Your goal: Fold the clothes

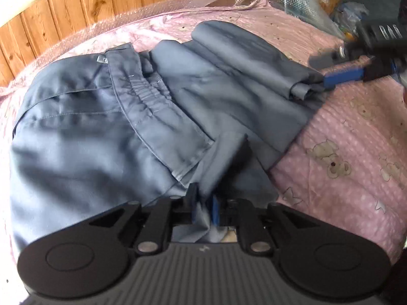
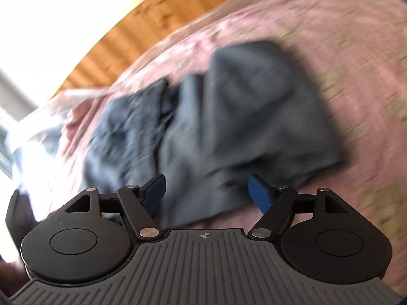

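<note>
Close up, grey trousers [image 1: 101, 117] lie on a pink bedspread [image 1: 356, 139] — left tongs [image 1: 203, 203] pinching their fabric, right tongs [image 2: 206, 190] spread wide, gripping nothing.

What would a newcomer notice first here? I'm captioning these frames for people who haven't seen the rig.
A rumpled grey garment sprawls across the pink bedspread, under wooden panelling. The left gripper pinches a fold of it at the near edge; the right gripper is open above the cloth.
</note>
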### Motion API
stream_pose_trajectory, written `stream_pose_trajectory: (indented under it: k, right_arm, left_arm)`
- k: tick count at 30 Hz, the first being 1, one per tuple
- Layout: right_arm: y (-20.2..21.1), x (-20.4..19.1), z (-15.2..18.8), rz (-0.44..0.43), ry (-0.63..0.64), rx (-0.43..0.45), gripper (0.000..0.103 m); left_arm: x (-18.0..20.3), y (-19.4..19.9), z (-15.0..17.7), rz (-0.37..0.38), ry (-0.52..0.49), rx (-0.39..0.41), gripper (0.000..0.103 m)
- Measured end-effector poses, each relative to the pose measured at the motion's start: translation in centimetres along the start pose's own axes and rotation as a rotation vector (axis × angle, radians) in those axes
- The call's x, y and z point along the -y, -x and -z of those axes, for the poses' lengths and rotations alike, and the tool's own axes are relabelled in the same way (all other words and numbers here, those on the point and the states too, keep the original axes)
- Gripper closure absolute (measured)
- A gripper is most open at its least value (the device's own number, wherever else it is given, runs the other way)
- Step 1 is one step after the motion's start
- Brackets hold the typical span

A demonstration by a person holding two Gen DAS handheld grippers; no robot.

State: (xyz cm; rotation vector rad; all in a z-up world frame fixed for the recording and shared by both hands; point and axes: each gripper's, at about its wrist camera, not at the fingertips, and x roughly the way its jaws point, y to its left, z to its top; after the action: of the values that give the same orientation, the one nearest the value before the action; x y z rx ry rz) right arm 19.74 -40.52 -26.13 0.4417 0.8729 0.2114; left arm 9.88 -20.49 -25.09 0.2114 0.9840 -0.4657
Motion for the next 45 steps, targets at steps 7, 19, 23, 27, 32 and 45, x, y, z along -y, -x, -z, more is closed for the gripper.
stream_pose_trajectory:
  k: [7, 19, 23, 27, 32, 45]
  right_arm:
    - [1.8, 5.1, -5.9, 0.185, -0.112, 0.051, 0.01]
    - [7.6, 6.7, -6.7, 0.125, 0.067, -0.021, 0.009]
    - [14.1, 7.3, -7.4, 0.065, 0.111, -0.008, 0.009]
    - [19.9, 8.2, -6.9, -0.061, 0.056, 0.039, 0.007]
    - [18.0, 6.4, -7.1, -0.123, 0.058, -0.011, 0.016]
    - [18.0, -2.3, -9.3, -0.008, 0.415, 0.04, 0.054]
  left_arm:
    - [-2.1, 5.9, -2.4, 0.147, 0.372, 0.137, 0.039]
    - [2.3, -7.8, -11.8, 0.328, 0.628, -0.066, 0.088]
    - [3.9, -3.9, -12.3, 0.306, 0.562, 0.046, 0.095]
    - [2.4, -1.7, -10.9, 0.219, 0.566, 0.028, 0.095]
    - [-0.8, -4.2, -8.4, 0.069, 0.571, -0.092, 0.089]
    - [-0.1, -4.3, -8.3, 0.023, 0.448, -0.126, 0.077]
